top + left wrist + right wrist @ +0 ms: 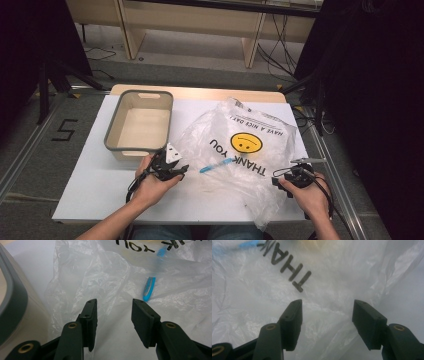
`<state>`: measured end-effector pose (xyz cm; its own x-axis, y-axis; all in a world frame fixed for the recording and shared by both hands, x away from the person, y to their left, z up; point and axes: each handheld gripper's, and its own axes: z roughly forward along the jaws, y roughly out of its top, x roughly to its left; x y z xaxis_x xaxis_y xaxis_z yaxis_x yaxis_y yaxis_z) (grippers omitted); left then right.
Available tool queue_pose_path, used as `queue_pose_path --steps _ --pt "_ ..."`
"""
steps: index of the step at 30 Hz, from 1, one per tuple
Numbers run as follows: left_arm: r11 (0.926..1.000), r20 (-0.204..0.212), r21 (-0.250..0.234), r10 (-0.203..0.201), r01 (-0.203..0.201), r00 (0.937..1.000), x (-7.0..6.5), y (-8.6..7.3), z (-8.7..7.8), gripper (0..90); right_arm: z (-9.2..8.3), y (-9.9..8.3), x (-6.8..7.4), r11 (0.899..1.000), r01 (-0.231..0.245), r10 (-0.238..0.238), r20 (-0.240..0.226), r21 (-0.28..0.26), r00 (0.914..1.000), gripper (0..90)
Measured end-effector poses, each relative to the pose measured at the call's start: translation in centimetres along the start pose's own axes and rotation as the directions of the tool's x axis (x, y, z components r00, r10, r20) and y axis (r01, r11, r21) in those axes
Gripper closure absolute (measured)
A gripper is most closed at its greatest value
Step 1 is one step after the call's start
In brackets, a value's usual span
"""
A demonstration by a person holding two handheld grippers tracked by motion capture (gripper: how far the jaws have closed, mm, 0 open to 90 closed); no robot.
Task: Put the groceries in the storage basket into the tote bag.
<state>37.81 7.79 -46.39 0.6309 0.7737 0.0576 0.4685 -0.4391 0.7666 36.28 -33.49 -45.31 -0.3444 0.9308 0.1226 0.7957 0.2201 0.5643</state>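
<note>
High view: white table top (pixel 90 185) with a clear plastic bag (pixel 240 160) spread flat across its right half, printed with a yellow smiley face (pixel 246 142) and black "THANK YOU" and "HAVE A NICE DAY" lettering. A blue toothbrush (pixel 215 165) lies inside the bag near its left part. Grey-rimmed beige bin (pixel 139 125) stands at the table's left rear, just beside the bag's left edge. Left gripper (pixel 181 171) sits at the bag's left edge, in front of the bin; right gripper (pixel 276 181) sits at the bag's right front edge. A hand holds each.

Left gripper view: both black jaws stand apart, crumpled bag film lying below and between them, pads not pressing on it. The toothbrush (pixel 149 287) shows through the film just beyond the far jaw tip, head end nearest. Bin wall (pixel 15 305) at the left edge.

Right gripper view: jaws stand well apart over the bag (pixel 332 285), nothing pinched between the pads. "THANK" lettering runs ahead of the near jaw; the toothbrush (pixel 249 244) is a blue blur at the top left corner.
</note>
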Motion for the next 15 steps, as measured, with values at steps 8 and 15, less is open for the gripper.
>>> queue_pose_path --steps 8,15 --pt "1.0000 -0.003 0.006 0.006 -0.006 1.0000 -0.15 0.23 0.00 57.4 0.86 -0.34 0.14 0.994 0.036 -0.038 0.019 0.104 0.9991 59.4" --pt "1.0000 0.004 -0.006 0.006 -0.006 1.0000 -0.48 0.50 -0.36 57.1 1.02 0.13 -0.19 0.987 0.102 -0.109 0.045 0.127 0.9930 89.9"
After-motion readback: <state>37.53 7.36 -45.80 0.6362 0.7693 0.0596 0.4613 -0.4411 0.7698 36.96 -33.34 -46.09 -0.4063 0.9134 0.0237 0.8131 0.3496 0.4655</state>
